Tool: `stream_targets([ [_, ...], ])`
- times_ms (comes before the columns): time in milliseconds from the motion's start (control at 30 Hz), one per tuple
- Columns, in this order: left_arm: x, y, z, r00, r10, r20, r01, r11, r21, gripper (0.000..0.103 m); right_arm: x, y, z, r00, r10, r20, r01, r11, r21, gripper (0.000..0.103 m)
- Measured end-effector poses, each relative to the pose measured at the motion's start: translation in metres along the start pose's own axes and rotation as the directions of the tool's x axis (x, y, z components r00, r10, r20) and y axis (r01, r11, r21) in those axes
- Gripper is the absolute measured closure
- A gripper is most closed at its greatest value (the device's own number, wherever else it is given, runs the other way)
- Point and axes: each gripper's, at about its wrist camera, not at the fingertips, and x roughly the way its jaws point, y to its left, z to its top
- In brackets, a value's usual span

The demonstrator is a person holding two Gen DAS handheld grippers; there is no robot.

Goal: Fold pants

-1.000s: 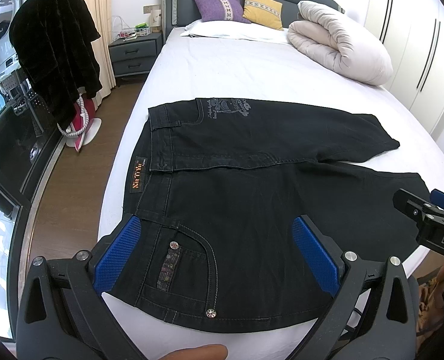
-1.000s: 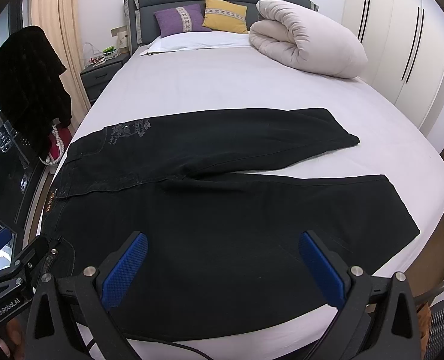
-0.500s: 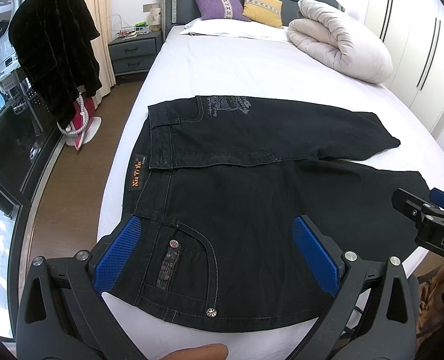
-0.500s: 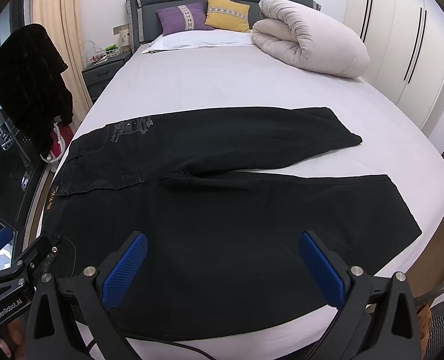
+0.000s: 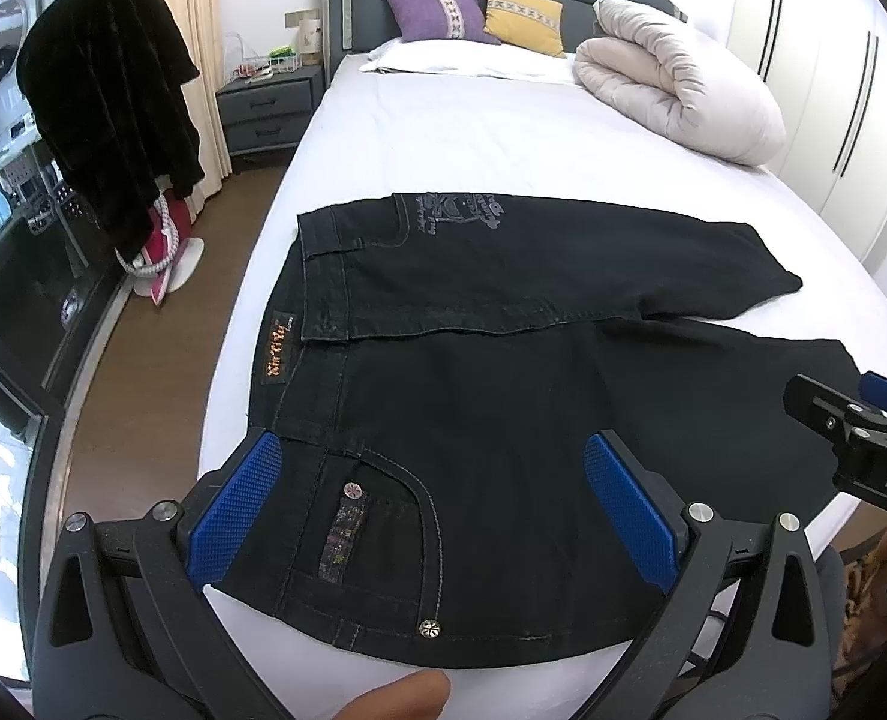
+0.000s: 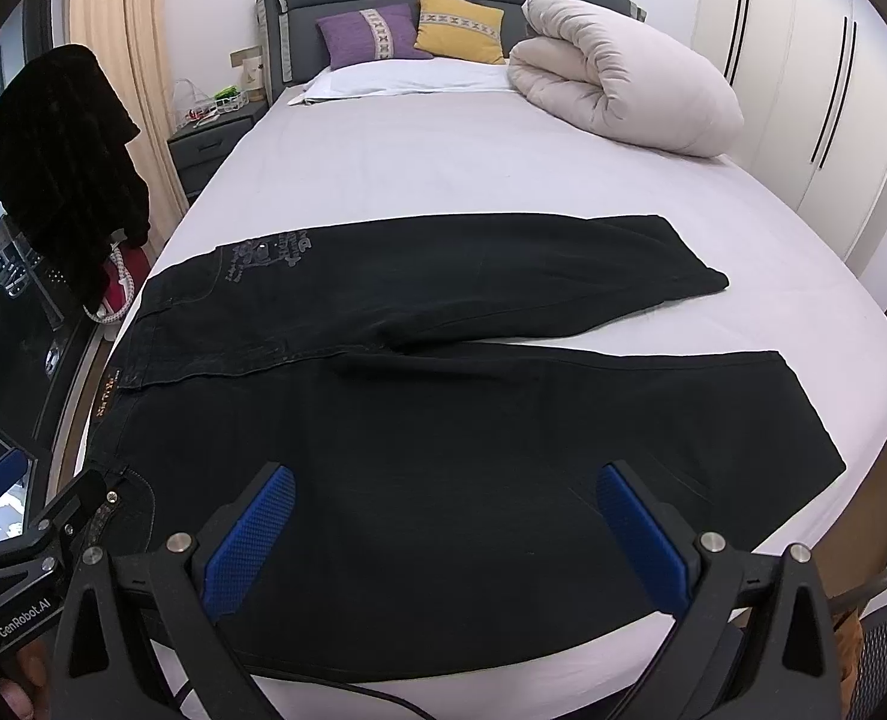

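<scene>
Black jeans lie flat on the white bed, waistband to the left, both legs spread to the right in a narrow V. They also show in the right wrist view. My left gripper is open and empty, hovering over the near hip pocket at the waist end. My right gripper is open and empty above the near leg's thigh. Each gripper shows at the edge of the other's view: the right one, the left one.
A rolled beige duvet and purple and yellow pillows sit at the bed's head. A dark garment hangs at the left, over wood floor, near a nightstand. White wardrobes stand at the right.
Both grippers have drifted slightly; the view of the jeans shifts a little. The jeans have not moved and both grippers stay open.
</scene>
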Motion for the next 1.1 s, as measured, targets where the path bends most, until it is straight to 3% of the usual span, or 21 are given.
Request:
stream_targets([
  [167,0.006,0.008,0.005,0.998,-0.061,-0.019,0.06,0.998,-0.023,0.0,0.004,0.002,0.003,1.0,0.006,-0.007,-0.006,1.0,-0.008,0.0],
  [333,0.018,0.024,0.012,0.977,-0.212,-0.019,0.21,0.974,-0.08,0.0,0.01,0.004,0.007,1.0,0.02,-0.008,-0.021,1.0,-0.013,0.0],
  [500,0.029,0.03,0.021,0.979,-0.2,0.026,0.202,0.976,-0.079,0.0,0.019,0.005,0.017,0.997,0.074,0.008,-0.074,0.997,-0.028,0.0],
  [600,0.046,0.031,0.037,0.981,-0.187,-0.059,0.184,0.982,-0.043,0.0,0.028,0.005,0.026,0.988,0.153,0.008,-0.152,0.987,-0.044,0.0],
  [700,0.063,0.044,0.069,0.981,-0.187,-0.048,0.185,0.982,-0.038,0.0,0.043,0.004,0.039,0.971,0.239,-0.012,-0.239,0.968,-0.078,0.0],
  [833,0.101,0.06,0.129,0.974,-0.226,-0.018,0.227,0.972,0.062,0.0,0.063,-0.001,0.059,0.944,0.328,-0.027,-0.328,0.935,-0.131,0.0],
  [967,0.171,0.068,0.197,0.95,-0.289,-0.118,0.306,0.936,0.171,0.0,0.086,-0.002,0.077,0.925,0.373,-0.068,-0.378,0.901,-0.212,0.009],
  [1100,0.233,0.069,0.241,0.947,-0.254,-0.196,0.301,0.916,0.265,0.0,0.104,-0.003,0.085,0.903,0.416,-0.109,-0.43,0.858,-0.282,0.013],
])
